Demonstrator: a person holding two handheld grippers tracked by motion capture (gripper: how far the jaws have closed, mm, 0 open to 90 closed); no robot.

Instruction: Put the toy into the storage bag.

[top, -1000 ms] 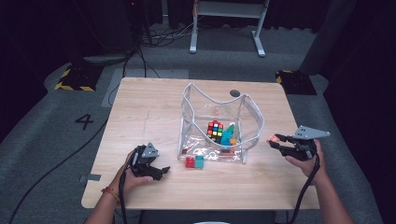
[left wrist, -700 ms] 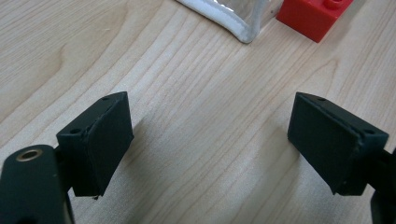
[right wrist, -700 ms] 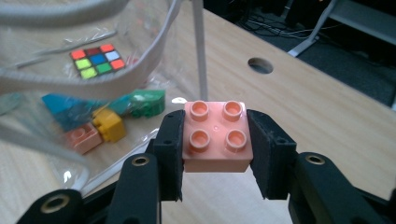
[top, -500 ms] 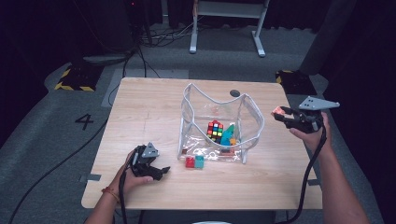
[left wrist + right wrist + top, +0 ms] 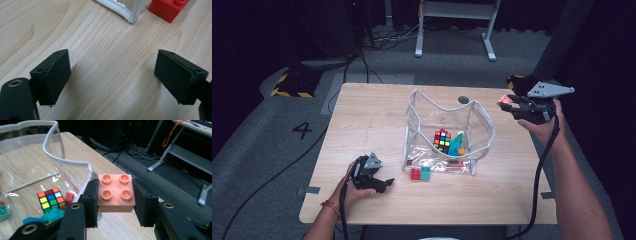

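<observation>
Pink brick (image 5: 116,193) sits pinched in the right gripper (image 5: 116,202) beside the clear bag (image 5: 484,131); red brick (image 5: 416,173) and teal brick (image 5: 426,173) remain outside; left gripper (image 5: 384,184) spread, empty

A light wooden table (image 5: 362,120) bears a clear pouch (image 5: 482,130), red block (image 5: 415,173) and teal block (image 5: 426,172)

Bricks: one pink (image 5: 116,192), between the right claw's (image 5: 116,202) pads; one red (image 5: 415,173) and one teal (image 5: 426,173), ahead of the left claw (image 5: 384,184). Cubes: one (image 5: 442,140), in the pouch (image 5: 484,125). Pouches: one. Claws: two.
</observation>
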